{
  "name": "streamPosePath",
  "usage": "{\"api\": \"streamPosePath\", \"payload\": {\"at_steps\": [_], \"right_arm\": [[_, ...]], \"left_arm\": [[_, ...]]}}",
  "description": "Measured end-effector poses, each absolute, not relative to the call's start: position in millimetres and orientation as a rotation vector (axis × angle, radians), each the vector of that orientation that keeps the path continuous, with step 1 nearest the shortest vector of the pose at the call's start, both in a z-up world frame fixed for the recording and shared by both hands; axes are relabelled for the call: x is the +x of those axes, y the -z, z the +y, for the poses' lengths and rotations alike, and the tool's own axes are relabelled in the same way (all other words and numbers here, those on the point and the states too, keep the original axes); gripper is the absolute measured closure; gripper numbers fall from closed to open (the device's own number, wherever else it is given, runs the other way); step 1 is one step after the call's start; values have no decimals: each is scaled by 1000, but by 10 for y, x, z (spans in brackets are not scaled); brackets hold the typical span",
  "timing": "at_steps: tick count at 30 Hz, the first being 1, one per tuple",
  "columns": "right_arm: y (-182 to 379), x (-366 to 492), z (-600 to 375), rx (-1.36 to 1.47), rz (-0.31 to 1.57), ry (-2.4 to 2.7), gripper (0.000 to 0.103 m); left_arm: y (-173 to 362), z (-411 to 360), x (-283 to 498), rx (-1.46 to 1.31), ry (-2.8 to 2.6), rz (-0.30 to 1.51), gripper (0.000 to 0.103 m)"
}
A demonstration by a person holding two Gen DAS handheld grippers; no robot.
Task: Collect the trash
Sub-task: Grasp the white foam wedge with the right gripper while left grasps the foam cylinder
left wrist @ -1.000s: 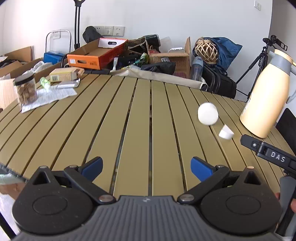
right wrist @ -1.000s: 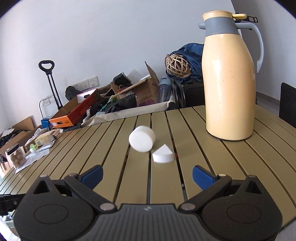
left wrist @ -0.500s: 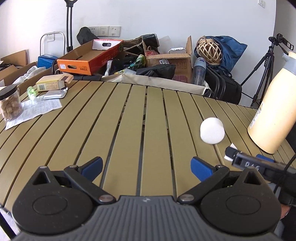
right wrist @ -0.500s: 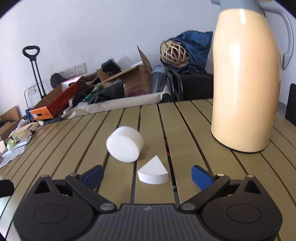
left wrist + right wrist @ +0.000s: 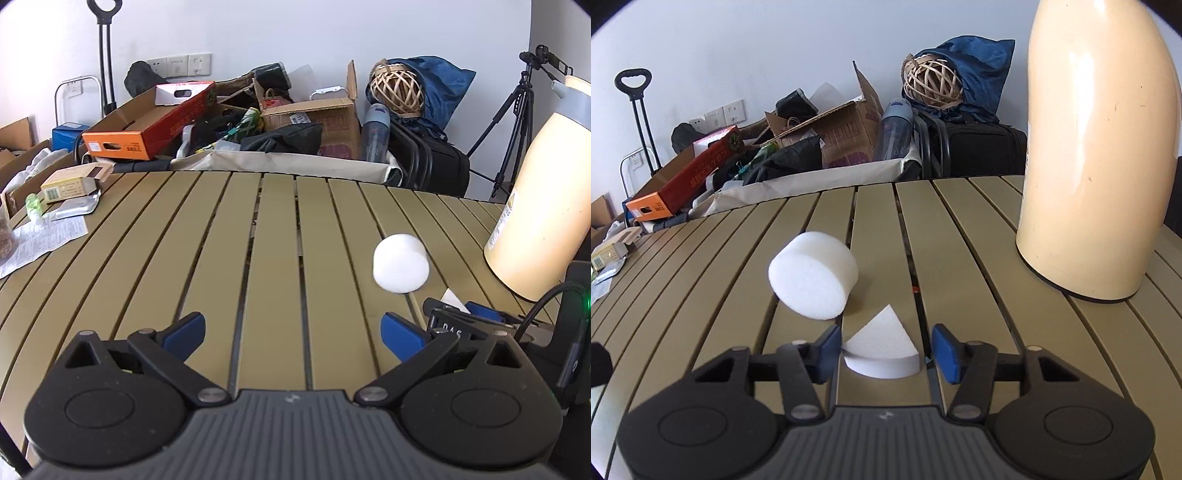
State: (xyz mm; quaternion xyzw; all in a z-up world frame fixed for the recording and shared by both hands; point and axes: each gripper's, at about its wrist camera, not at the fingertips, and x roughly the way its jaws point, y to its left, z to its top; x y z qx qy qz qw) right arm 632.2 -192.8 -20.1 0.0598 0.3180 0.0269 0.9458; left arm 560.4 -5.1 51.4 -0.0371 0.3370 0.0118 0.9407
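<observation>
Left wrist view: left gripper (image 5: 291,328) spread wide and empty over the slatted olive table (image 5: 221,258); white foam cylinder (image 5: 401,263) ahead toward the right edge. Right wrist view: right gripper (image 5: 886,349) closing around the white foam wedge (image 5: 881,350), left pad touching, right pad just clear; point faces away.

The right gripper (image 5: 885,349) came down and forward to the white wedge-shaped foam piece (image 5: 881,350), which slid from mid-frame to the lower centre of the right wrist view. Its blue-padded jaws, wide apart a second ago, were closing around the wedge; the left pad touched it and the right stood just clear. The white foam cylinder (image 5: 813,274) and the tall cream thermos jug (image 5: 1097,155) loomed larger. In the left wrist view, the right gripper (image 5: 458,317) moved to the lower right, covering most of the wedge.
</observation>
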Motion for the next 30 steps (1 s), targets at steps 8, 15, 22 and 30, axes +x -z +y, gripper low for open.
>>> {"api": "streamPosePath", "payload": {"at_steps": [8, 15, 22, 30], "right_arm": [[164, 6280, -2093, 209, 611, -75, 72], [58, 6177, -2419, 311, 539, -50, 72], [17, 6078, -2839, 384, 487, 2, 72], [81, 6066, -3100, 430, 482, 24, 72]], "left_arm": [[-479, -186, 5750, -88, -13, 697, 0], [-413, -427, 6014, -102, 2, 696, 0], [-307, -731, 6390, -105, 1, 681, 0], [-84, -989, 6712, -72, -16, 672, 0]]}}
